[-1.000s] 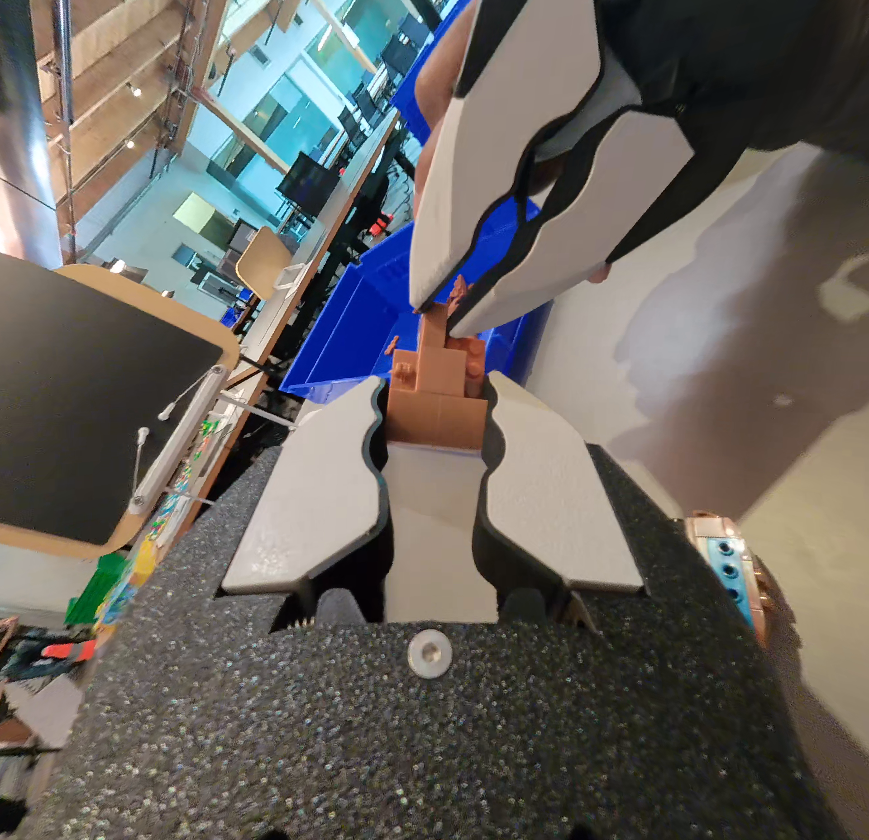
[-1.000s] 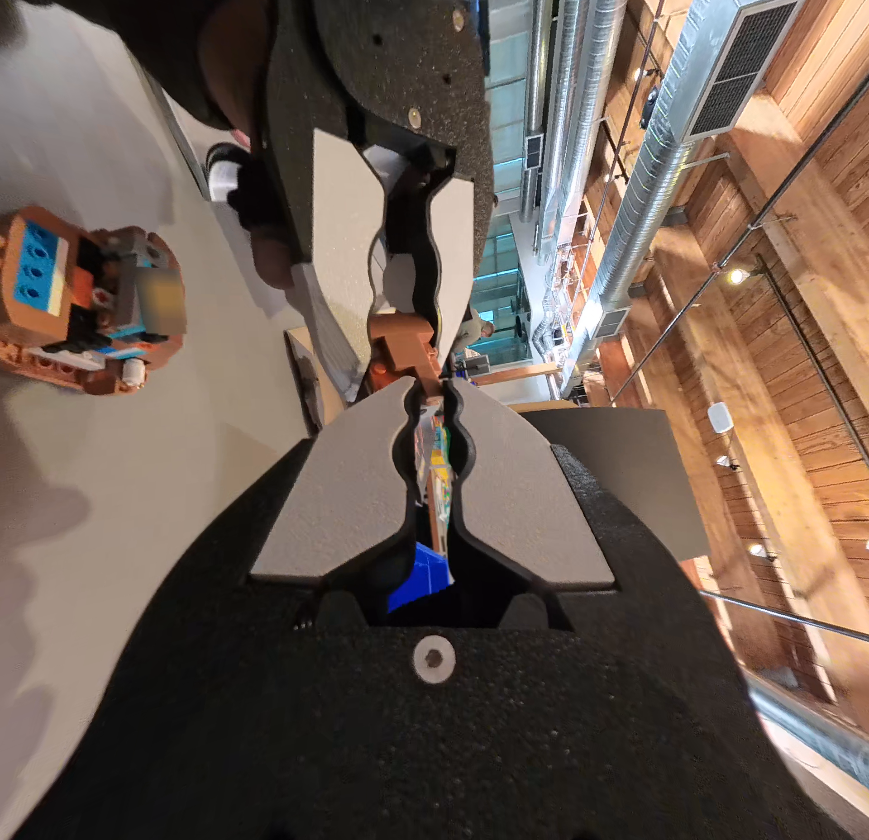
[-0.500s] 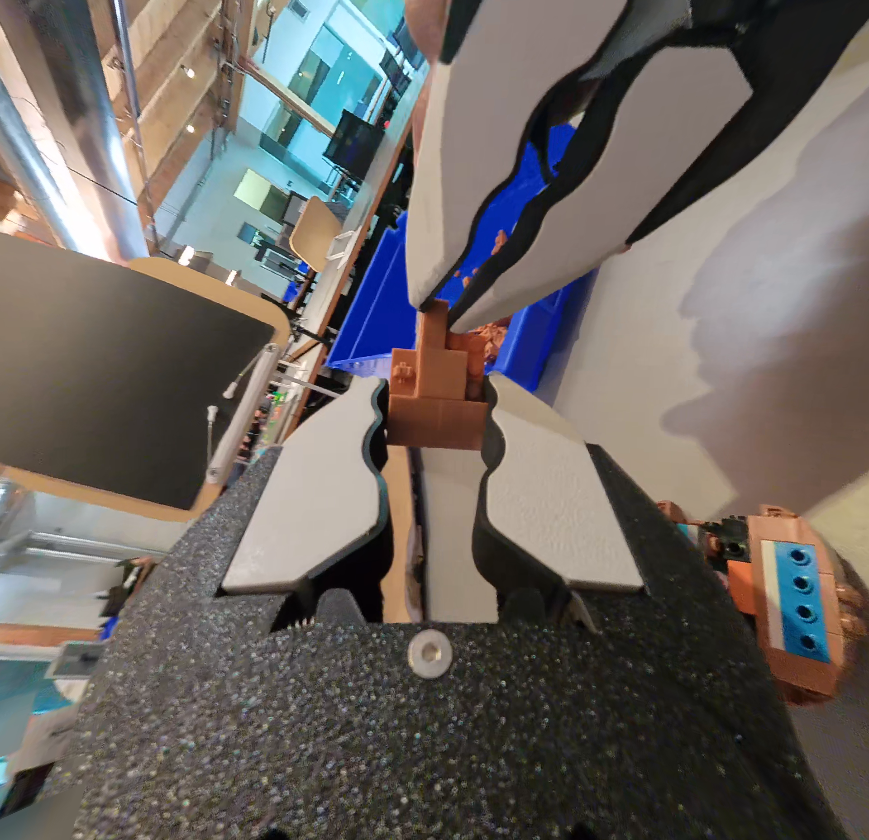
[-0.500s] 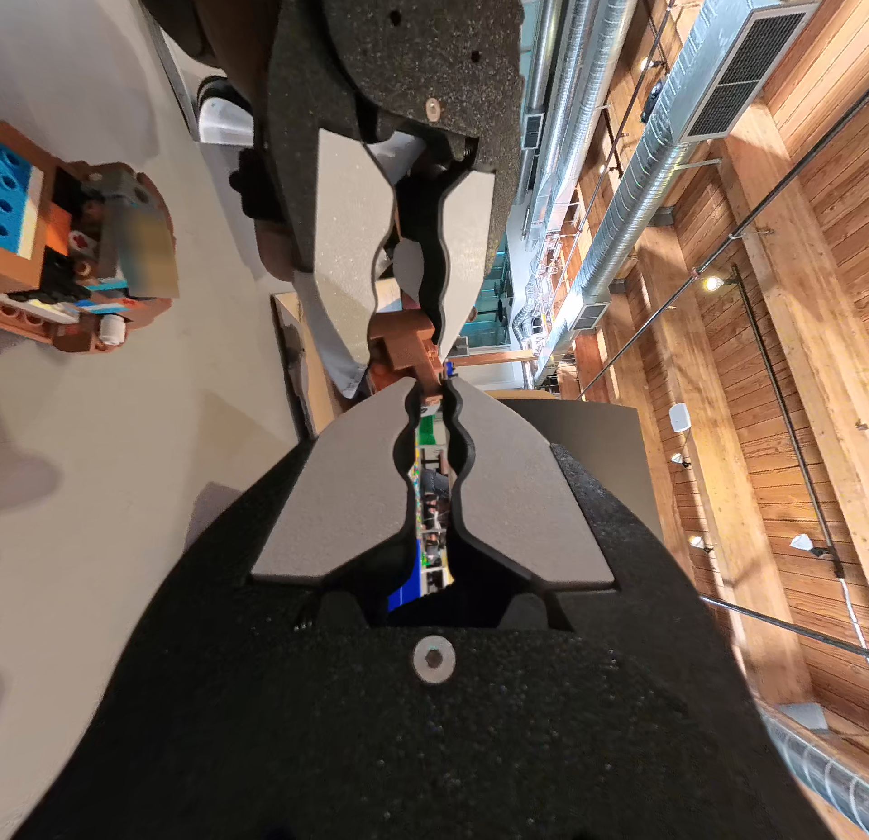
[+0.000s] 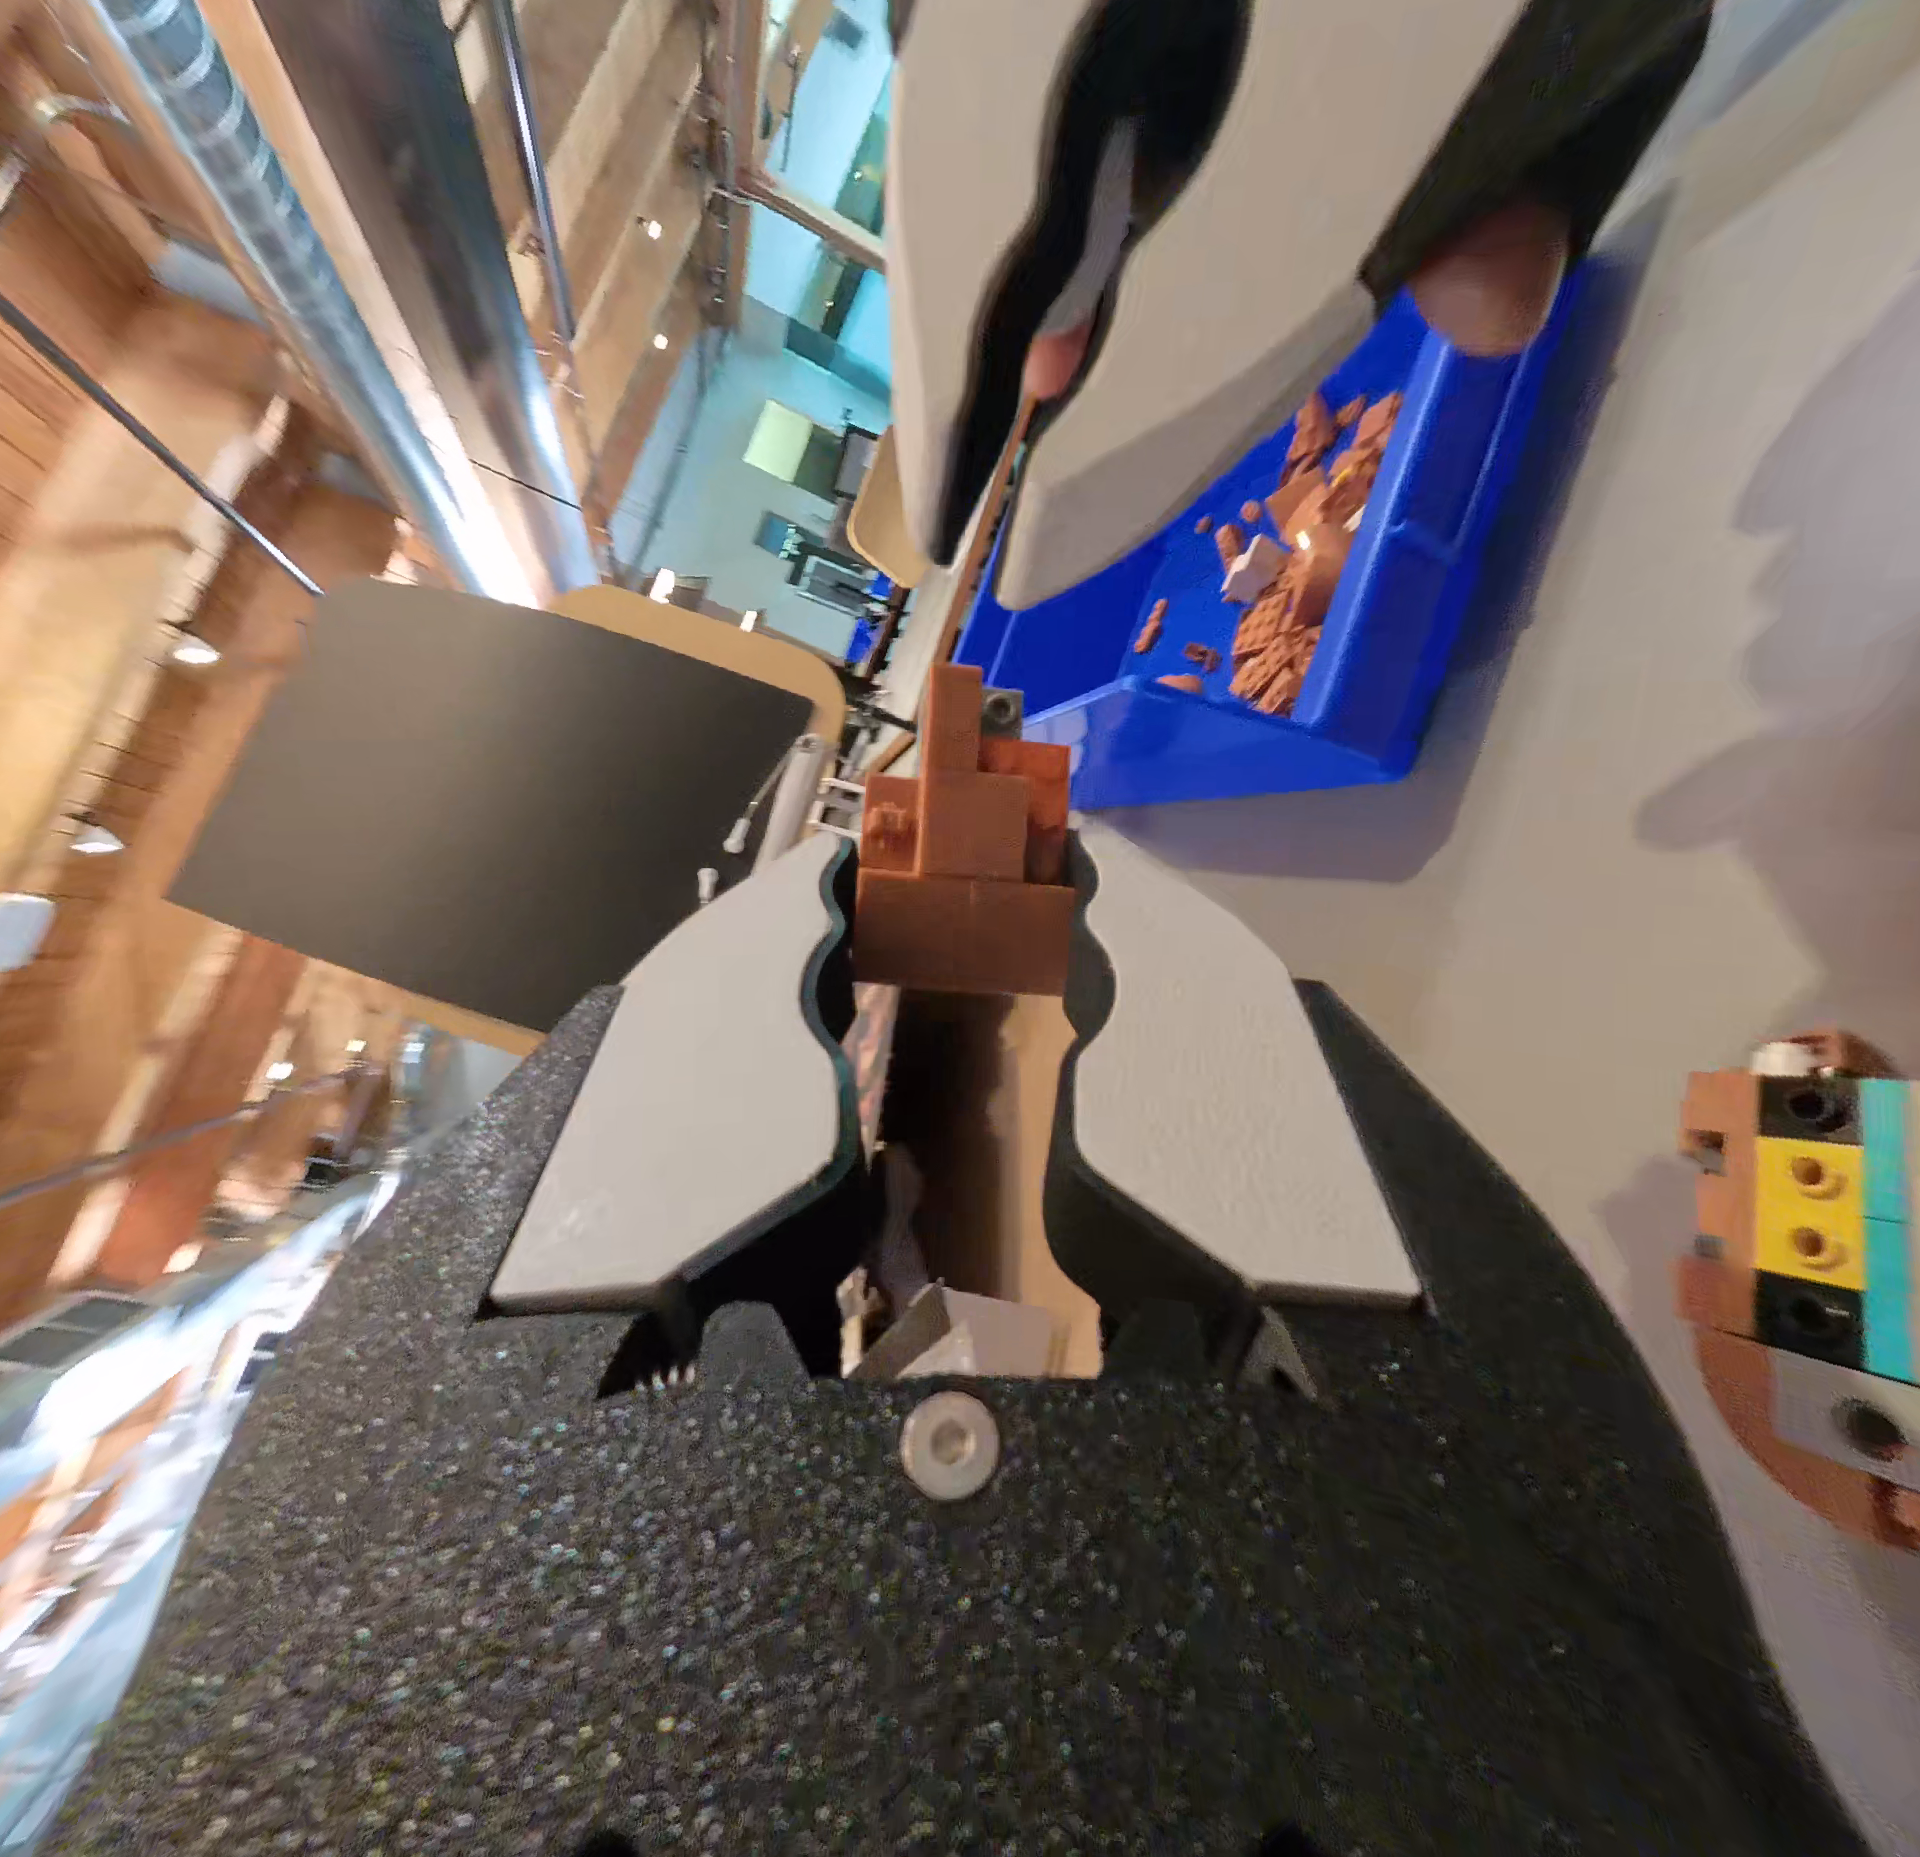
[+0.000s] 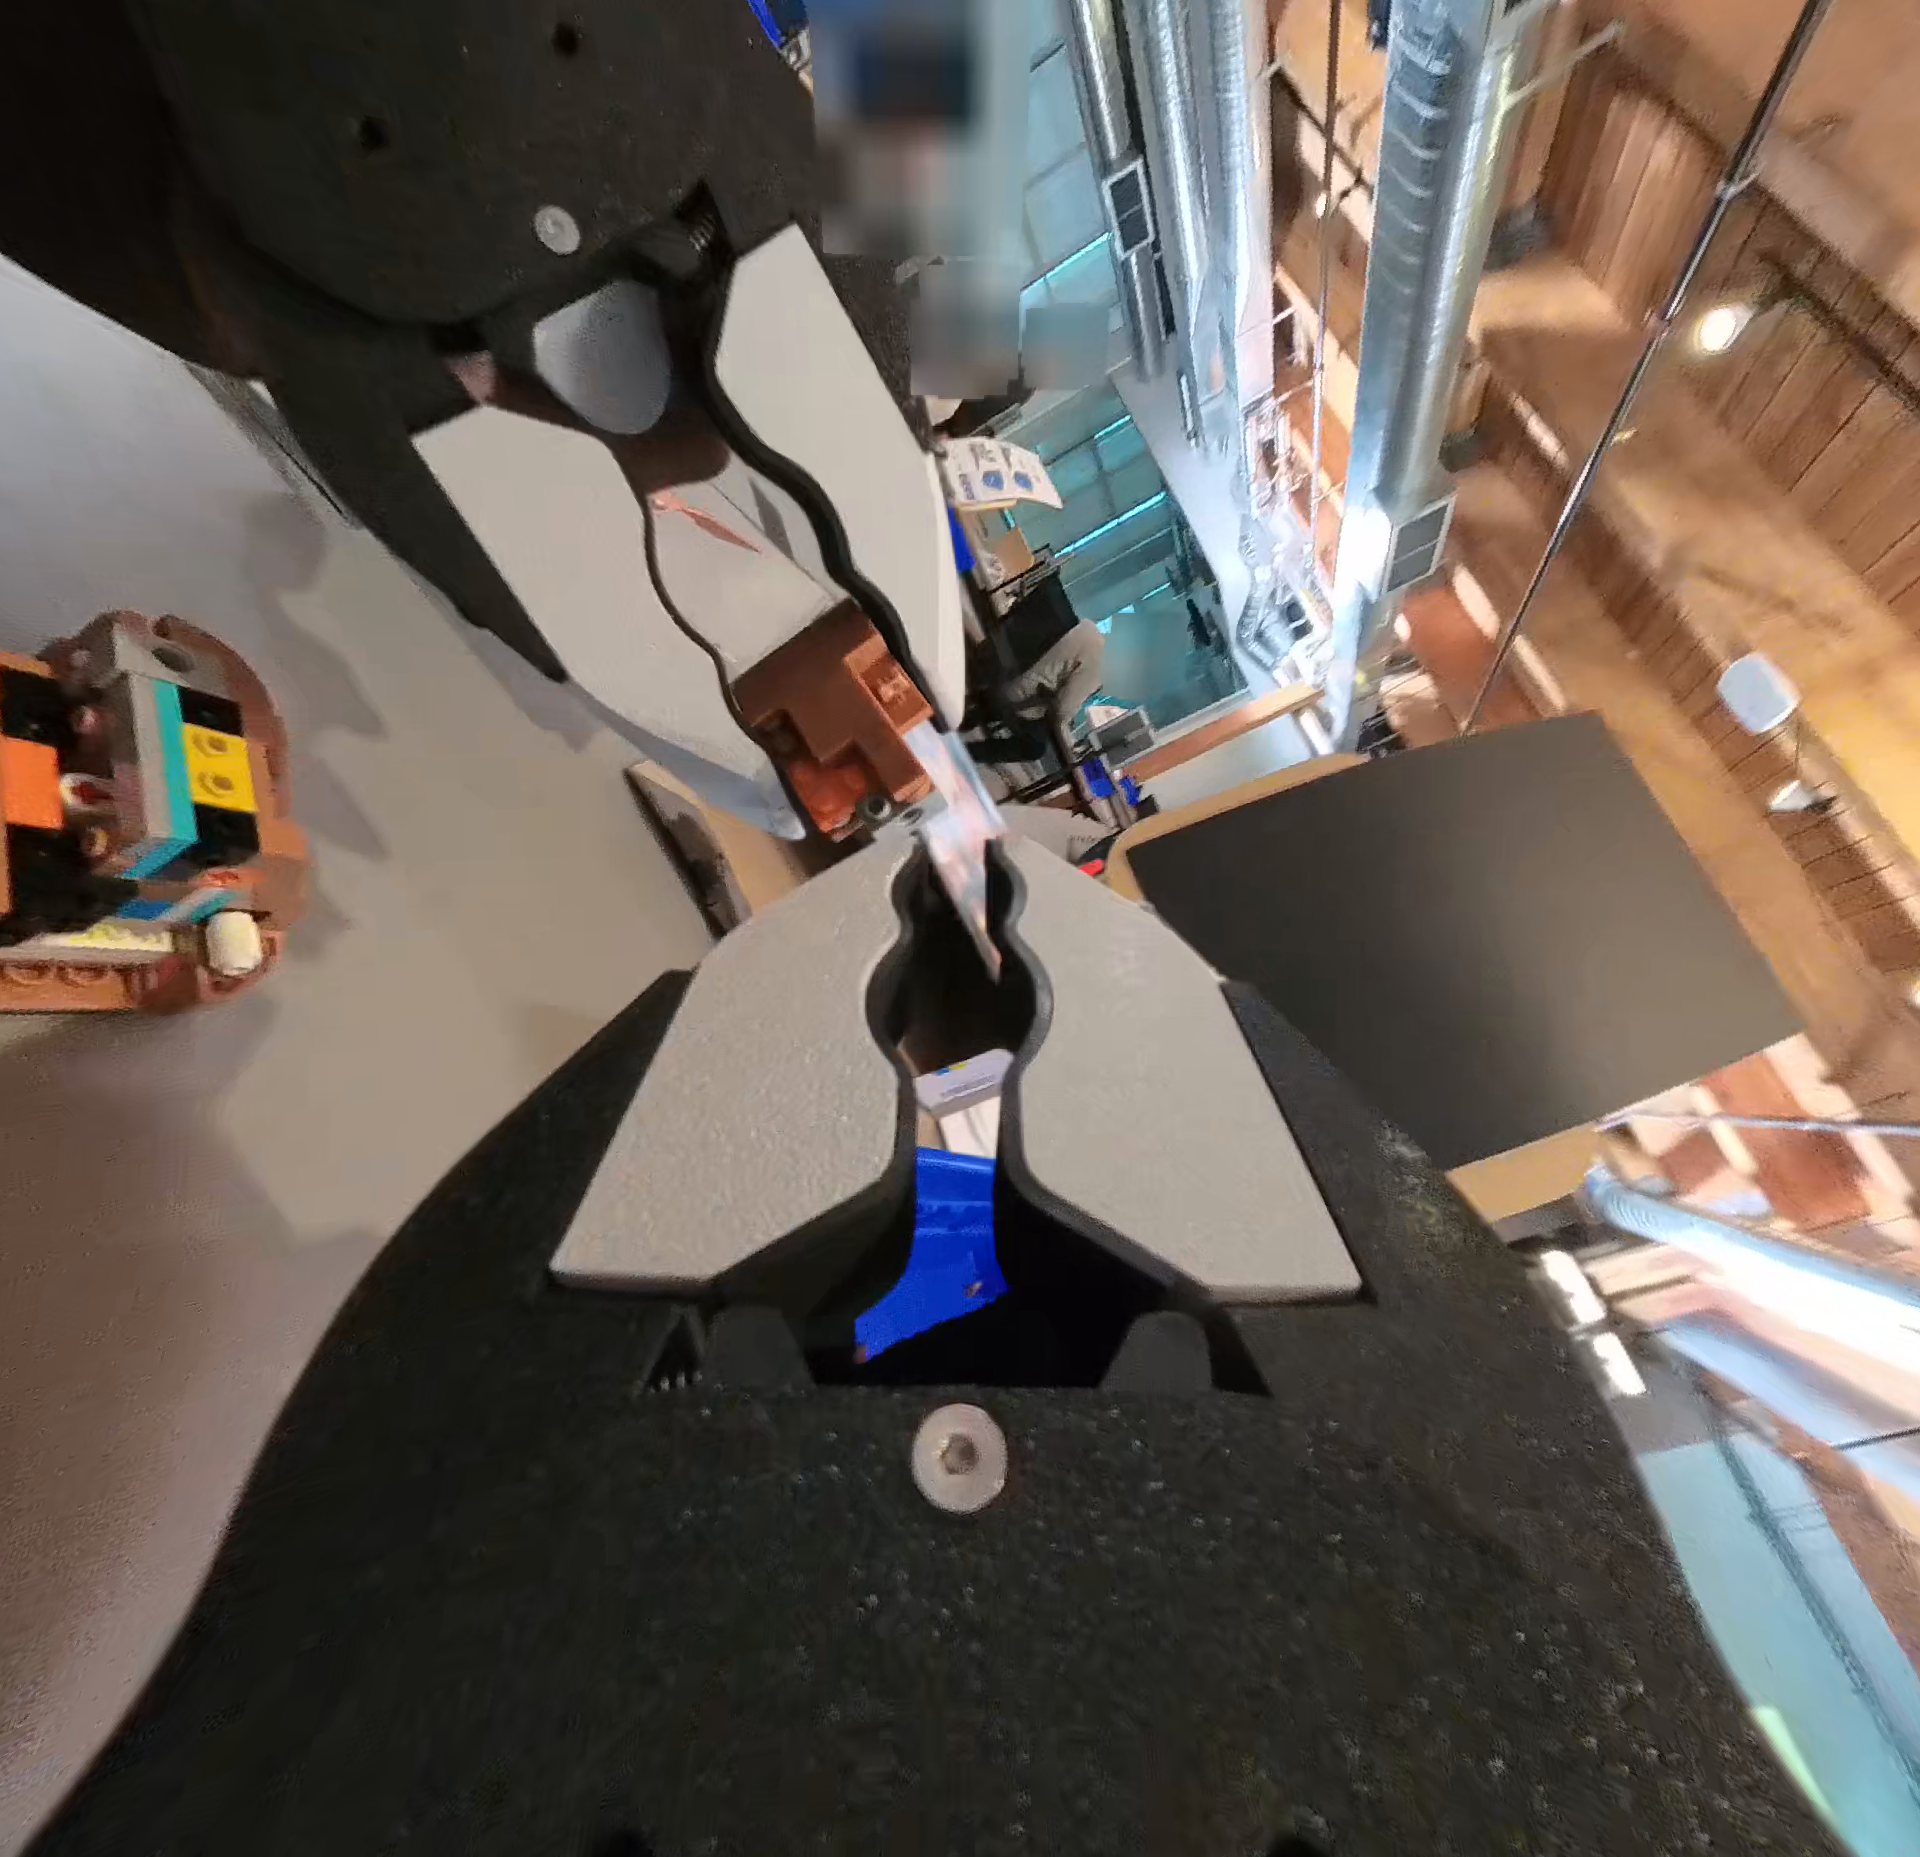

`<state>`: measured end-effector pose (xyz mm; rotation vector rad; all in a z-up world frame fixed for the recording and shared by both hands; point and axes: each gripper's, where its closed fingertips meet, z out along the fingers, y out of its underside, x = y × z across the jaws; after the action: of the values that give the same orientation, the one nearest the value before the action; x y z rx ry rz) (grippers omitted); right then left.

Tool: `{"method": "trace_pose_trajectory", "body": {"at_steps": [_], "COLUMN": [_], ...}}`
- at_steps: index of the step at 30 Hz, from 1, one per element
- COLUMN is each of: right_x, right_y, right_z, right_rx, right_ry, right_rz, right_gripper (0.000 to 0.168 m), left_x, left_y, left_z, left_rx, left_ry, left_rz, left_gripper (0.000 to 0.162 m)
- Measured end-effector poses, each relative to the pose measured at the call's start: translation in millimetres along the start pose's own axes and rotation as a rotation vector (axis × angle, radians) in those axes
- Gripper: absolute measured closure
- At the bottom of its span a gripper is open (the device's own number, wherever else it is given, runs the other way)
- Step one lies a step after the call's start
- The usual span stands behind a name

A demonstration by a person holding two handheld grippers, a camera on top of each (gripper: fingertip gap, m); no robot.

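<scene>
My left gripper (image 5: 961, 857) is shut on a small brown brick assembly (image 5: 961, 924), gripped by its wide base, with a taller stepped column sticking out forward. My right gripper (image 6: 961, 851) is shut, and I see nothing between its tips. In the left wrist view the right gripper (image 5: 977, 571) hangs just above and apart from the top of the assembly. In the right wrist view the left gripper (image 6: 868, 768) and the brown assembly (image 6: 831, 716) are directly ahead, a short gap from my right fingertips. Both grippers are held above the grey table (image 5: 1662, 664).
A multicoloured brick model (image 5: 1808, 1236) on a brown base sits on the table; it also shows in the right wrist view (image 6: 135, 820). A blue bin (image 5: 1247, 747) holds loose brown bricks (image 5: 1299, 581). A black panel with a wooden rim (image 6: 1455, 934) stands beyond the table edge. Some 5 centimeters of space lies between my two pairs of fingers.
My right gripper, which touched the top of the brown assembly, has drawn back and stands apart from it. Both views have swung; more of the bin and model shows.
</scene>
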<state>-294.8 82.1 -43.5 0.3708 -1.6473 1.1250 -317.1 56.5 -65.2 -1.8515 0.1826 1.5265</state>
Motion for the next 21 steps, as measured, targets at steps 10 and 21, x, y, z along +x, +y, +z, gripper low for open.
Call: {"method": "trace_pose_trajectory", "body": {"at_steps": [10, 21], "right_x": [-11, -18], "right_y": [1, 7], "right_z": [9, 17], "right_rx": [-0.077, -0.136], "right_ry": [0.110, 0.128], "right_rz": [-0.412, -0.523], "right_gripper": [0.149, 0.153], "left_x": [-2, -1], "left_y": [-2, 1], "left_z": [2, 3], "left_rx": [-0.052, -0.103], "left_ry": [-0.116, -0.150], "left_rz": [0.208, 0.339], "left_gripper": [0.124, 0.125]}}
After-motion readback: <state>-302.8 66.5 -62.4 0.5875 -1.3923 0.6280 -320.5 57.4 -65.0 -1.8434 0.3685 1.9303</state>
